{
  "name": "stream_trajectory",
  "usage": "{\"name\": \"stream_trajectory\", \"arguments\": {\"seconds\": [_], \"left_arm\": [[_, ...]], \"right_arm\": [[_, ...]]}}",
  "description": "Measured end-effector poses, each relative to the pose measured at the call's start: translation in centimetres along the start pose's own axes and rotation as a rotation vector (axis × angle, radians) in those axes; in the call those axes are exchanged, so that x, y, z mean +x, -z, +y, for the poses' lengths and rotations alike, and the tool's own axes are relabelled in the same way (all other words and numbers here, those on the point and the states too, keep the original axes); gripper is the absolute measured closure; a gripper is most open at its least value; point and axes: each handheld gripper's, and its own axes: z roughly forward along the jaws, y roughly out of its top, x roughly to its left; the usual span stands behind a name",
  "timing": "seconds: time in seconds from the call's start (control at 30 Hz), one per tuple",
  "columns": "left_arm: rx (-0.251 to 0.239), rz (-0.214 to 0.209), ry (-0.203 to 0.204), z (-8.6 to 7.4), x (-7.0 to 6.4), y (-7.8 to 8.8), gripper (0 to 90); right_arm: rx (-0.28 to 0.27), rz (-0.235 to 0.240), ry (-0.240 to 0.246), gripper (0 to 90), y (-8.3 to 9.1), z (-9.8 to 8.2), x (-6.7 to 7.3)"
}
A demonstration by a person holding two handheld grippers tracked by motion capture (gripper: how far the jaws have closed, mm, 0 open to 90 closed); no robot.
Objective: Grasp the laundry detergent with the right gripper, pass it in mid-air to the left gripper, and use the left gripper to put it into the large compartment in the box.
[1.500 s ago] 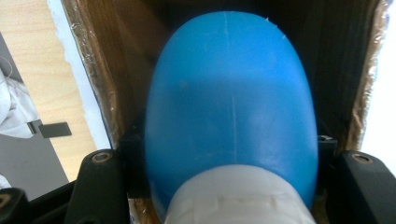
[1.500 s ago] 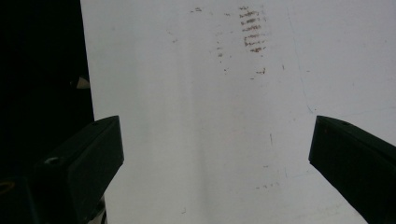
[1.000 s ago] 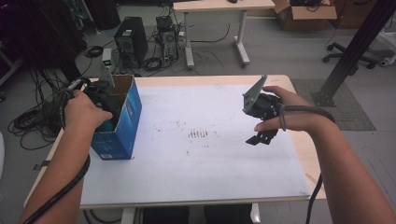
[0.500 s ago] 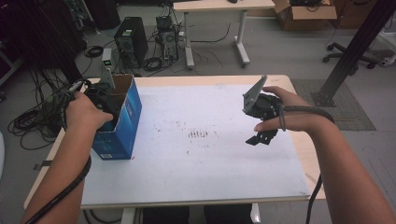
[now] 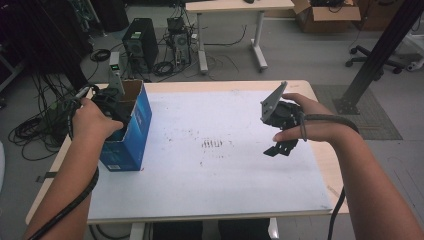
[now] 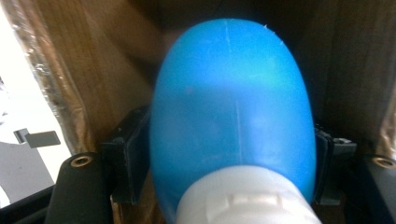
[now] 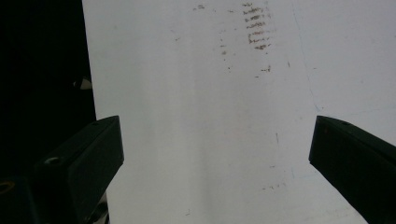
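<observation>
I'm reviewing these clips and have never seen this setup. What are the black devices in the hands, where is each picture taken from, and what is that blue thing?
A person holds a hand-operated claw in each hand; no robot arm is involved. The high view looks down on a white table. The other two pictures come from small cameras riding on each claw. The left claw reaches into an open blue cardboard box at the table's left edge. Its own view shows a blue bottle with a white cap between its jaws, which have just been opening; whether the pads press on it is unclear. The right claw hangs over the table with jaws apart and nothing in them; its view shows the bare, scuffed tabletop.
</observation>
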Motion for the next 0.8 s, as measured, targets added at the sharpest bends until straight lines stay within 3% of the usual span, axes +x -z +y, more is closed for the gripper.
{"name": "stream_trajectory", "arguments": {"seconds": [0.33, 0.8], "left_arm": [[-0.014, 0.003, 0.004, -0.2, -0.1, 0.8, 28.9], [-0.038, -0.003, 0.011, -1.0, 0.0, 3.3, 22.4]], "right_arm": [[-0.004, -0.001, -0.005, 3.2, 0.0, -0.3, 0.0], [-0.013, -0.006, 0.005, 3.2, 0.0, 0.0, 0.1]]}}
